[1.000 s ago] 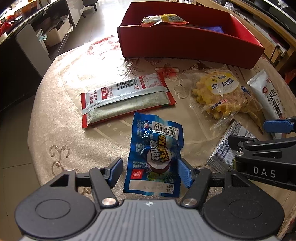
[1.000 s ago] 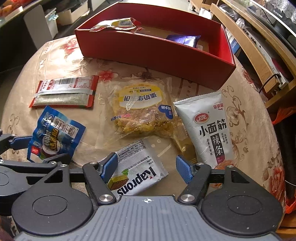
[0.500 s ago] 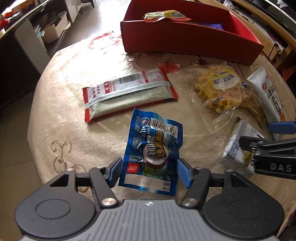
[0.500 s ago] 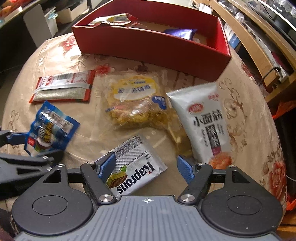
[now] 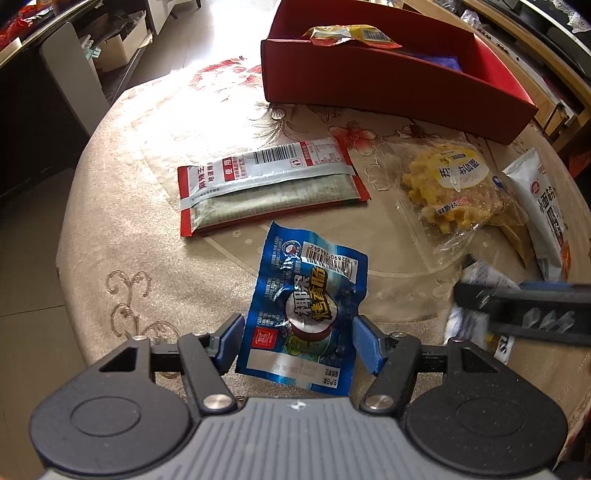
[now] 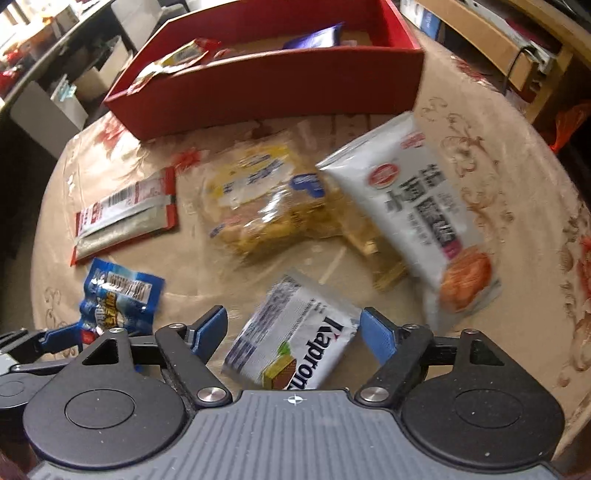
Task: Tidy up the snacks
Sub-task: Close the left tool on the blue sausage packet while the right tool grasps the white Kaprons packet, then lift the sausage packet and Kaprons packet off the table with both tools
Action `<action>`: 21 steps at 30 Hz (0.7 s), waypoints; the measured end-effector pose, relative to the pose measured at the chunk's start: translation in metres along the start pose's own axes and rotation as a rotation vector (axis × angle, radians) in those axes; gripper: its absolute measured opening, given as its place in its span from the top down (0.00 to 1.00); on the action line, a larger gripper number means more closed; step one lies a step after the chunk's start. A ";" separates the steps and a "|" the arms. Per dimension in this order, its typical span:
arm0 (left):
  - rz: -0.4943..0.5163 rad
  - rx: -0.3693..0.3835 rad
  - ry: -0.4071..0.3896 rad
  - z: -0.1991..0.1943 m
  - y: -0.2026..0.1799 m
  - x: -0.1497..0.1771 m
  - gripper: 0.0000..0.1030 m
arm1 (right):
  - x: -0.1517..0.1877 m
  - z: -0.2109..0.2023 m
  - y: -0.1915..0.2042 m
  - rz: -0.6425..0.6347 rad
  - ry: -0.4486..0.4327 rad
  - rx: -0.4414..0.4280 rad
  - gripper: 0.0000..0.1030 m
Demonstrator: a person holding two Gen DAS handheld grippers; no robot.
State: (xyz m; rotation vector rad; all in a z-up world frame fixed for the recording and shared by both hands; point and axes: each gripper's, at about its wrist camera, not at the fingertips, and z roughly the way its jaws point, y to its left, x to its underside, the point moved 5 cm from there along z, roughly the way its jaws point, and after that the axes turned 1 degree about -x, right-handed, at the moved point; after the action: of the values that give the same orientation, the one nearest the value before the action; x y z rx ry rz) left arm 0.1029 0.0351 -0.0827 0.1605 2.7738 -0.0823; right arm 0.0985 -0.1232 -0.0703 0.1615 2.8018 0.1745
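Right gripper (image 6: pixel 293 334) has just been opening w/ the wafer pack (image 6: pixel 291 345) loose between its jaws, near edge, while left gripper (image 5: pixel 295 341) clasps the blue sausage pack (image 5: pixel 306 314), both likely bound for the far red box (image 5: pixel 388 77).

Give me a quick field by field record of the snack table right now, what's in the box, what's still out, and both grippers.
box: red box, holds a yellow-red packet and a purple packet
left gripper: pads astride the blue sausage packet; grip unclear
right gripper: jaws just been opening, Kaprons wafer packet between them, unpressed
still out: red-silver sachet, clear yellow pastry bag, white spicy strip packet
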 end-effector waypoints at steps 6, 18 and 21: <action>0.000 0.005 0.000 -0.001 0.002 0.002 0.40 | 0.012 0.004 0.004 -0.150 0.017 0.055 0.30; 0.035 -0.053 -0.023 0.007 -0.006 -0.001 0.28 | 0.027 -0.004 -0.012 -0.226 0.018 0.105 0.31; 0.035 -0.043 -0.017 0.005 -0.007 -0.002 0.34 | 0.030 -0.008 -0.012 -0.242 0.015 0.095 0.33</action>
State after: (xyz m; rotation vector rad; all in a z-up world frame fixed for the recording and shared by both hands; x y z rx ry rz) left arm 0.1055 0.0275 -0.0869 0.1960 2.7519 -0.0151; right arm 0.0668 -0.1319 -0.0740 -0.1579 2.8158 -0.0152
